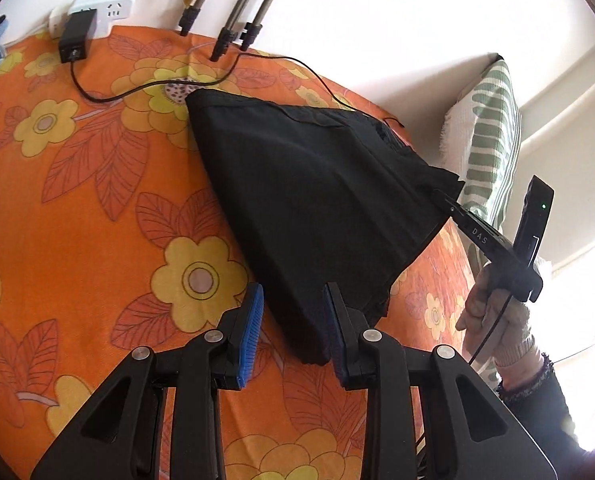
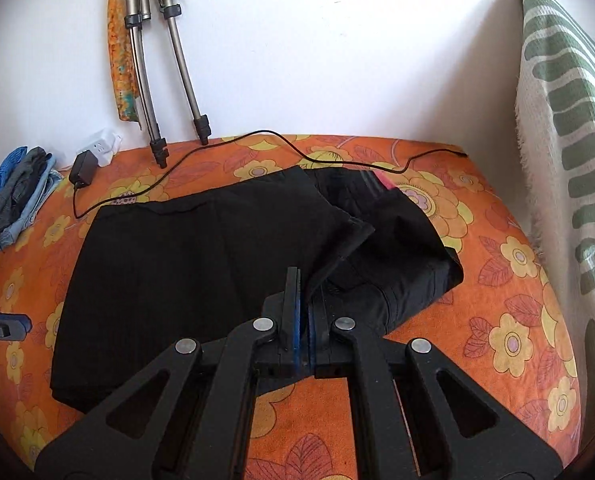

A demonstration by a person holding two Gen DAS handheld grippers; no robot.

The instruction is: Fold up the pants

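From the left wrist, the left gripper (image 1: pixel 293 332) stands with its jaws apart and nothing clamped; its blue pads (image 1: pixel 251 334) straddle the near corner of the black pants (image 1: pixel 317 184), one pad over the sheet and the other against the cloth edge. The pants lie on the bed (image 1: pixel 77 208), on an orange flowered sheet, in a partly folded heap that rises toward the right. There the right gripper (image 1: pixel 443 196) has pinched the raised edge and lifts it off the sheet, held by a gloved hand (image 1: pixel 493 316). A black cable (image 1: pixel 137 90) runs from a plug at the wall behind the pants.

From the right wrist, the right gripper (image 2: pixel 303 312) is closed on a fold of the pants (image 2: pixel 185 264); the blue pads nearly meet with black cloth between them. The pants cover the middle of the bed (image 2: pixel 497 320); a top layer is laid over to the left and a rumpled part lies open to the right. The left gripper (image 2: pixel 5 326) shows at the left edge, just beside the cloth. A pile of clothes (image 2: pixel 17 192) sits at the far left corner, and a striped cushion (image 2: pixel 569 120) stands on the right.

The cloth looks soft, limp and fairly light, with some thickness where layers stack. It will likely sag and slip between pinch points, so I judge the best holds are at hems or corners, taking all layers at once, one gripper at each end of the edge.
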